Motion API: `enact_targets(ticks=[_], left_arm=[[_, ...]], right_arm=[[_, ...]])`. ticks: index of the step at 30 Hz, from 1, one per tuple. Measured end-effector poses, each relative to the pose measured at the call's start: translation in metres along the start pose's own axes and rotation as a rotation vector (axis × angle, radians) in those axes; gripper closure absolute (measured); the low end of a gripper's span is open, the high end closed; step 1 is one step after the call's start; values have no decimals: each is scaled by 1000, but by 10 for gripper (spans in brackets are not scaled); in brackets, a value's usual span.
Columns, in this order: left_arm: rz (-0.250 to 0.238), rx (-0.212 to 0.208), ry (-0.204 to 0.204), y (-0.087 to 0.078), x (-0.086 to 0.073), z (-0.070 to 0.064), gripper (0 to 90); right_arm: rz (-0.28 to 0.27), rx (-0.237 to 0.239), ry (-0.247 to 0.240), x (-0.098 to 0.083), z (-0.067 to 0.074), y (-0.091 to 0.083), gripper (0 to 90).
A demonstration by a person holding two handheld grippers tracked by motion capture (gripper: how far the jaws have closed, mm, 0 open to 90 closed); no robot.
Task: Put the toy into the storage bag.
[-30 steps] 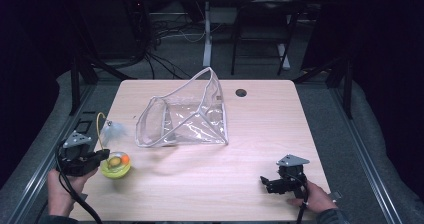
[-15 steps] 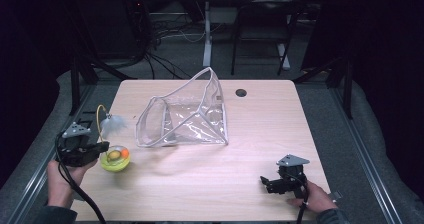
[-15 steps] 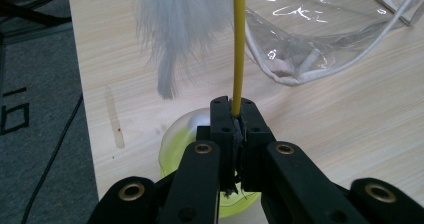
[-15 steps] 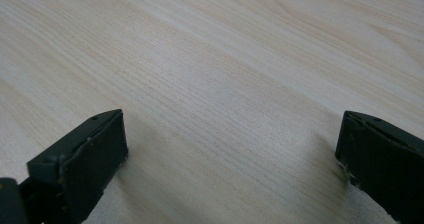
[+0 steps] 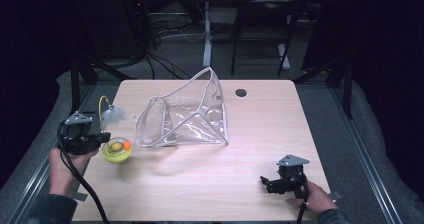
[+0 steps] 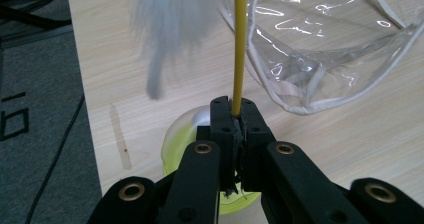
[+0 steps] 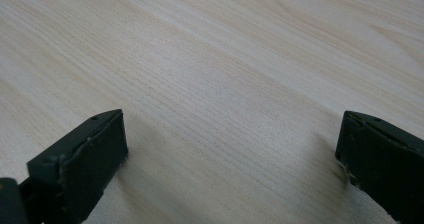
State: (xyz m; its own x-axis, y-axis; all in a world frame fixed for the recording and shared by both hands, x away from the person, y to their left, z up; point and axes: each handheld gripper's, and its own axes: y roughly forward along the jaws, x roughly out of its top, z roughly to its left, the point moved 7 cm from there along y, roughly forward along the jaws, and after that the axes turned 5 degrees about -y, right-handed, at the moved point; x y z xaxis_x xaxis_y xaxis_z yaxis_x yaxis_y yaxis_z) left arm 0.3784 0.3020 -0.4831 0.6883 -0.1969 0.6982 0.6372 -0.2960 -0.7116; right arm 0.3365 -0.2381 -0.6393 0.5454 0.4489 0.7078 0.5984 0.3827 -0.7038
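A cat-toy wand stands at the table's left: a yellow-green ball base (image 5: 117, 149) with an orange spot, a thin yellow rod (image 5: 101, 107) and a grey-white feather (image 5: 114, 115). My left gripper (image 5: 105, 136) is shut on the rod, just above the base. In the left gripper view the jaws pinch the yellow rod (image 6: 239, 49) over the base (image 6: 182, 129), and the feather (image 6: 170, 19) hangs blurred to the left. A clear plastic pouch (image 5: 186, 118) lies open at the table's middle, to the right of the toy. My right gripper (image 5: 268, 183) rests open on bare wood near the front right.
The wooden table (image 5: 280, 129) has a dark round cable hole (image 5: 241, 92) at the back. Its left edge runs close beside the left hand (image 5: 62, 171). Grey mats border both sides; desk legs and cables stand behind. The pouch's white-trimmed rim (image 6: 300, 106) lies close to the toy.
The left gripper has carried the toy a little away from the person along the table's left side, and the feather swung with it. The right gripper and pouch have kept still.
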Motion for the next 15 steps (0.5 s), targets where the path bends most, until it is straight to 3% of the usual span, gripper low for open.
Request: enact_targets(ticks=[15], left_arm=[[43,26,-23,15,7,15,879]], right_arm=[[0,0,0,0,0,0,0]])
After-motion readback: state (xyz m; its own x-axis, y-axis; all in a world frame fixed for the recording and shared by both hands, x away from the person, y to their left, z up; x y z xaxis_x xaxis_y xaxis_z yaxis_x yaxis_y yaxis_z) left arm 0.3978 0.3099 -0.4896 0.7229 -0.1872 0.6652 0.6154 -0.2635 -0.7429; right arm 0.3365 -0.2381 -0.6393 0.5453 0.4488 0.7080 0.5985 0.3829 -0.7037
